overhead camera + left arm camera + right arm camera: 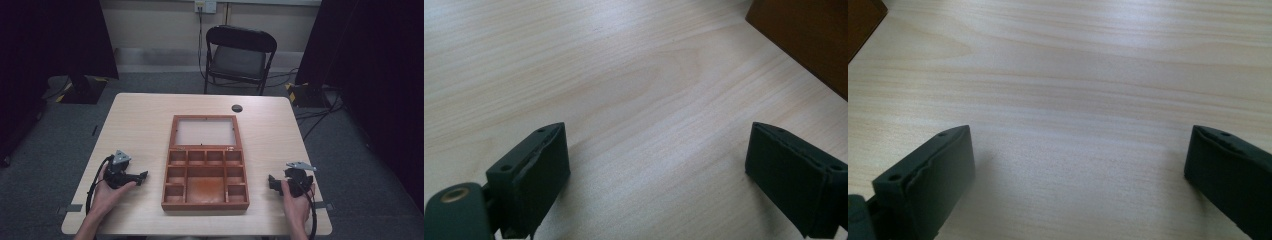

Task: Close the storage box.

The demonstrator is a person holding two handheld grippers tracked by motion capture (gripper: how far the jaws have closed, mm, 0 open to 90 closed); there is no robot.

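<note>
A big light wooden table (140, 120) holds one brown wooden box (205, 165). The box lies open in the middle of the table. Its lid with the clear window (205, 131) lies flat on the far side, and the tray with many little compartments sits on the near side. The long way of the box runs from the person toward the black chair (239, 55) behind the table.

The left gripper (141, 177) rests on the table just left of the box, and its jaws point at the box's left wall. The right gripper (272, 182) rests right of the box and points at its right wall. Both grippers are wide open and hold nothing. Bare table shows between the jaws in each gripper view.

The left gripper looks a little nearer to the box. I think each one only has to slide inward to reach it.
</note>
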